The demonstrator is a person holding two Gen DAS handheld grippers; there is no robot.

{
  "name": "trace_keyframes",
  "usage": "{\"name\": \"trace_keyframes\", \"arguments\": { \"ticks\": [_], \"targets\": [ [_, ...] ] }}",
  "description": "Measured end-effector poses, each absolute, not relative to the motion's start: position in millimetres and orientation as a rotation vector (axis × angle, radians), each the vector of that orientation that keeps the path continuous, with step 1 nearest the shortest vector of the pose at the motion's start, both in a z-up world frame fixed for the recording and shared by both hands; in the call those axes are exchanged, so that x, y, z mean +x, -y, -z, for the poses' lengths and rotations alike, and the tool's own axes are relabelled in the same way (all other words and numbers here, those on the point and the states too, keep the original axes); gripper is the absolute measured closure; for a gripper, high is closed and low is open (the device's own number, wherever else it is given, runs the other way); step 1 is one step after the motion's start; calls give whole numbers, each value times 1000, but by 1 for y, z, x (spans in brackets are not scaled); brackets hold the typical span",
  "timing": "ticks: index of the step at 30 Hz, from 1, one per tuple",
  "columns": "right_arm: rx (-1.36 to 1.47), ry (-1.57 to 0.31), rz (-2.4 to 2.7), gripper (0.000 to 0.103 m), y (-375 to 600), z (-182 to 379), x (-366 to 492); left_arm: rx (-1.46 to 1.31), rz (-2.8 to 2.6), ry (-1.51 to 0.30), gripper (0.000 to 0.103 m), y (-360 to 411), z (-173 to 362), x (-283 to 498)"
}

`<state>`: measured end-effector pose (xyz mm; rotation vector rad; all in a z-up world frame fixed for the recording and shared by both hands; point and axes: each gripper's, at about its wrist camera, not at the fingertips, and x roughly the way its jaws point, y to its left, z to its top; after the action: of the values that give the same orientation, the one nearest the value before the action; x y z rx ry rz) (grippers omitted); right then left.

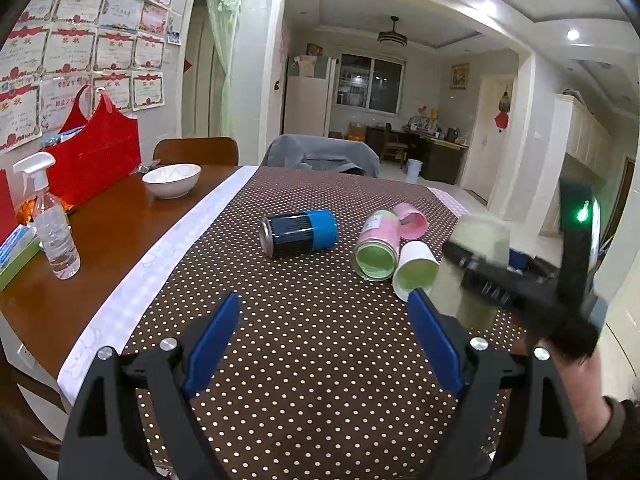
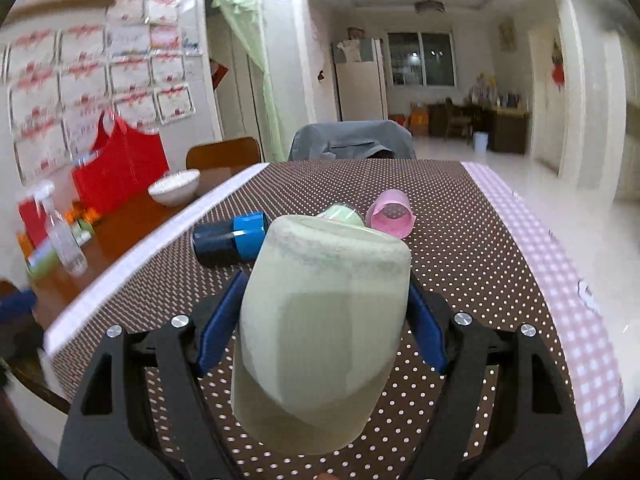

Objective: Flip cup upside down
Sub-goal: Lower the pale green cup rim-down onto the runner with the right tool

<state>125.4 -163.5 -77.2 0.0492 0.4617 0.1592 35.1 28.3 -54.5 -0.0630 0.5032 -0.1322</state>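
Dining room with certificates (image 1: 80, 40) papering the wall at nine to eleven o'clock. Brown polka-dot tablecloth (image 1: 320, 360) spread over a wooden table (image 1: 100, 248). Starting at the left of the left wrist view: spray bottle (image 1: 52, 220) upright at nine o'clock, red bag (image 1: 96, 152) behind it, white bowl (image 1: 172, 180) just right of the bag. Toward the centre, blue-and-black can (image 1: 298, 233) lying on its side. Next at one o'clock, green-lined cup (image 1: 378, 245), white cup (image 1: 416, 276) and pink cup (image 1: 410, 220), all tipped over and touching in a cluster. Left gripper (image 1: 324, 332) low at six o'clock, fingers spread wide apart, nothing between them. At three o'clock, blurred, right gripper (image 1: 480, 268) held above the cloth.

Seen from the right wrist: pale green cup (image 2: 320, 320) clamped between the blue pads (image 2: 220, 328), base tipped away toward twelve o'clock, open rim nearest the lens, raised off the cloth.
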Motion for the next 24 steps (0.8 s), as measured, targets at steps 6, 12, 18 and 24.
{"name": "trace_keyframes", "arguments": {
  "ticks": [6,12,18,24],
  "targets": [
    [-5,-485,-137,28,154,93,132,-73,134,-508,19,-33,55,37],
    [-53,-540,-159,28,144,104,136,-75,134,-511,19,-35,56,40],
    [-13,-572,-194,19,148,97,126,-71,138,-512,19,-33,56,40],
    [84,-576,-247,6,159,77,114,-65,148,-509,19,-26,55,36]
  ]
}}
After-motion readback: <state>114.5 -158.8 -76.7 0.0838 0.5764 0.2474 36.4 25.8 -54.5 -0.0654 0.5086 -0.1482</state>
